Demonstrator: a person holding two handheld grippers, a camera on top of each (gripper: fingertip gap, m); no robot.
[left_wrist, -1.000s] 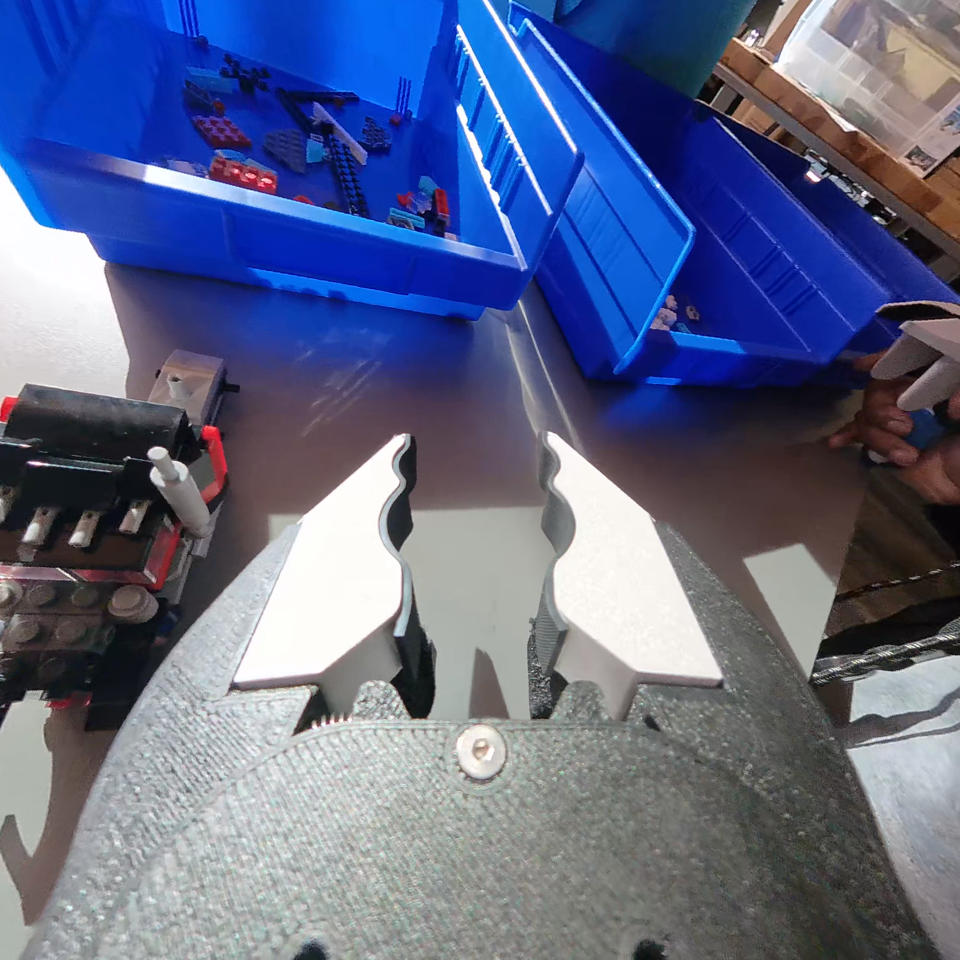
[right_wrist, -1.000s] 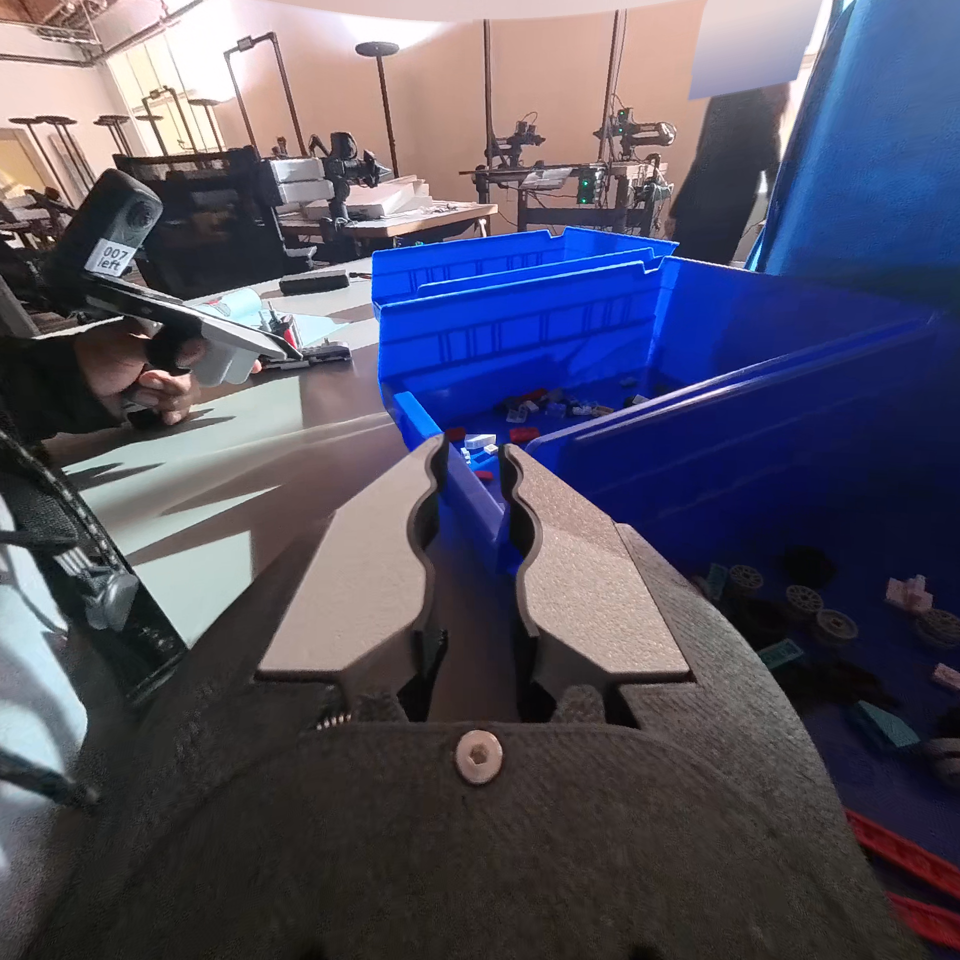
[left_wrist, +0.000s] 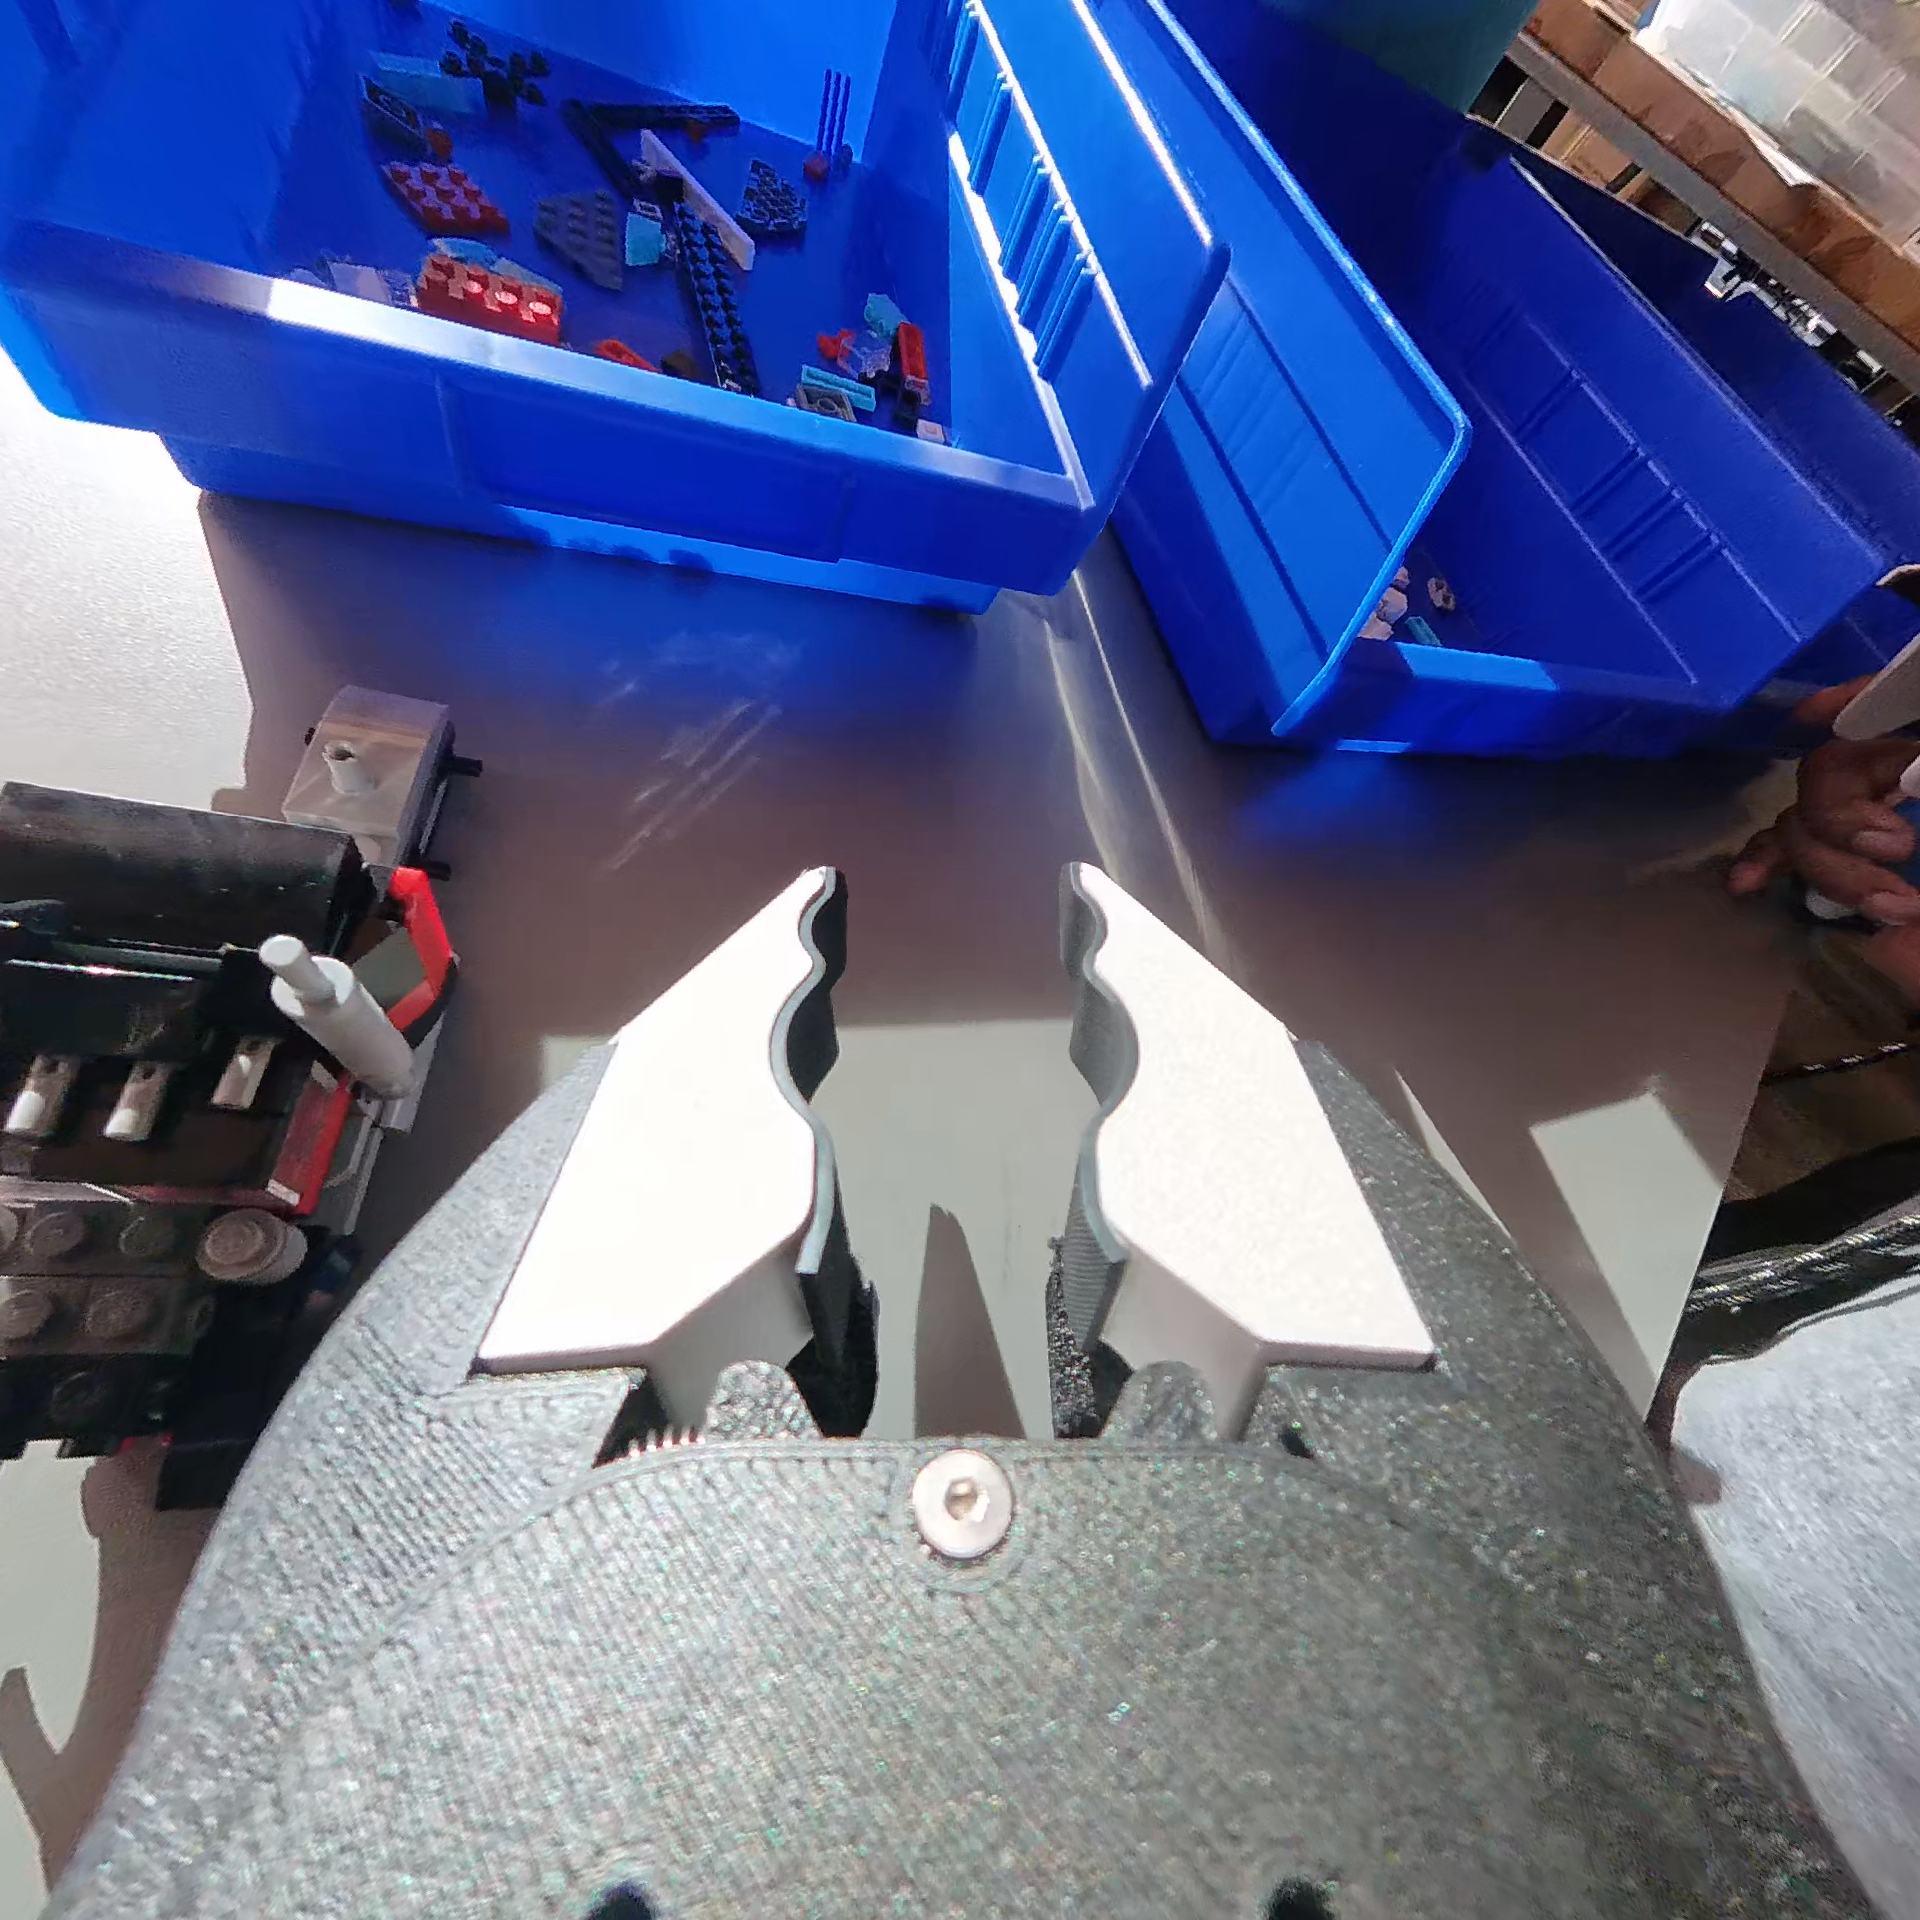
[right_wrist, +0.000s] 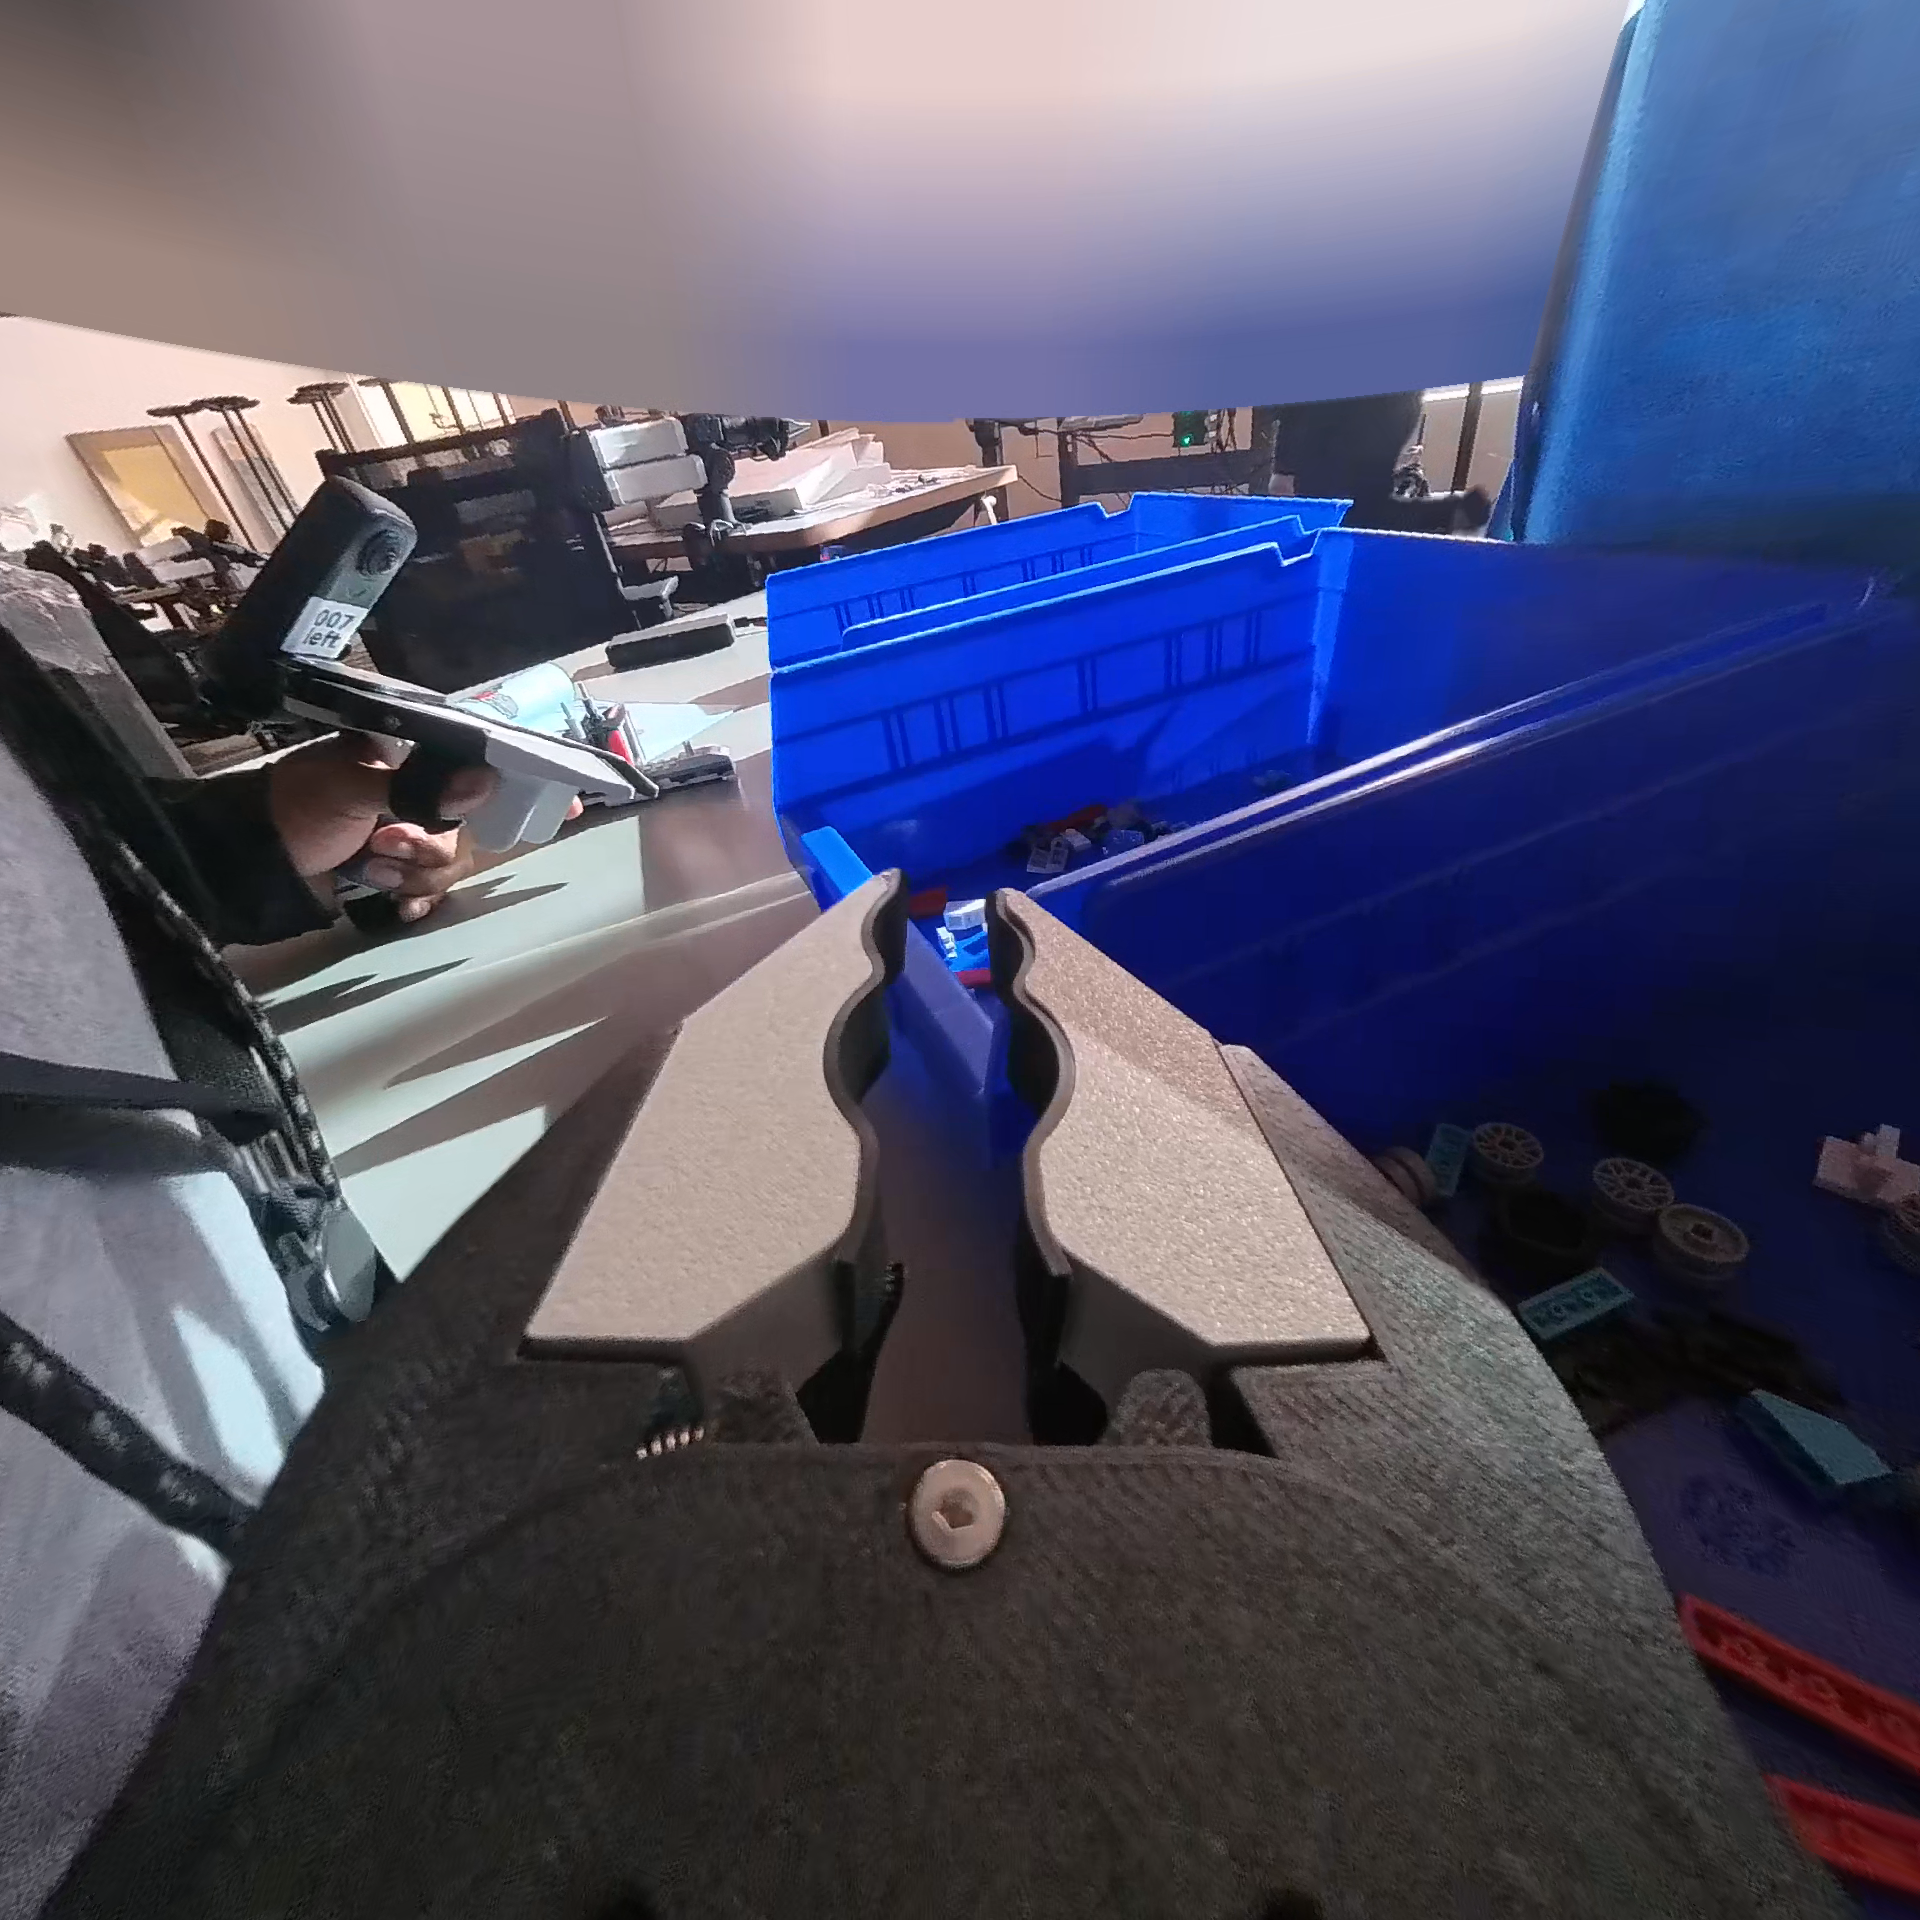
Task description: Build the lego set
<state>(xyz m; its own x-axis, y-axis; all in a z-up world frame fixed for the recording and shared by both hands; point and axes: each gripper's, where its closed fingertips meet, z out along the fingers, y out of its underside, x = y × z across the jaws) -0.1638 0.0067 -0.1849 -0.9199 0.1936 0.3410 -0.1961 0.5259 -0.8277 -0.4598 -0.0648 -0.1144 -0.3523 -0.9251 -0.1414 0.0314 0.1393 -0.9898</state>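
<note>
Lego model (left_wrist: 177, 1122) sits beside the empty, parted left hand-held gripper (left_wrist: 945, 914).

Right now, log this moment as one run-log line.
left gripper: open, empty, over table | right gripper: open, empty, at blue bin edge | lego model: on table, left | step: no piece picked yet

grey table (left_wrist: 935, 769), blue bins (left_wrist: 644, 488), lego model (left_wrist: 156, 1122)

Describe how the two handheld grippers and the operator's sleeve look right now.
Left gripper: pale grey wedge fingers with wavy inner edges, set in a textured dark body with a silver screw. Right gripper: the same shape, fingers shaded brownish-grey. The far hand wears a dark sleeve; a braided cord hangs nearby.
</note>
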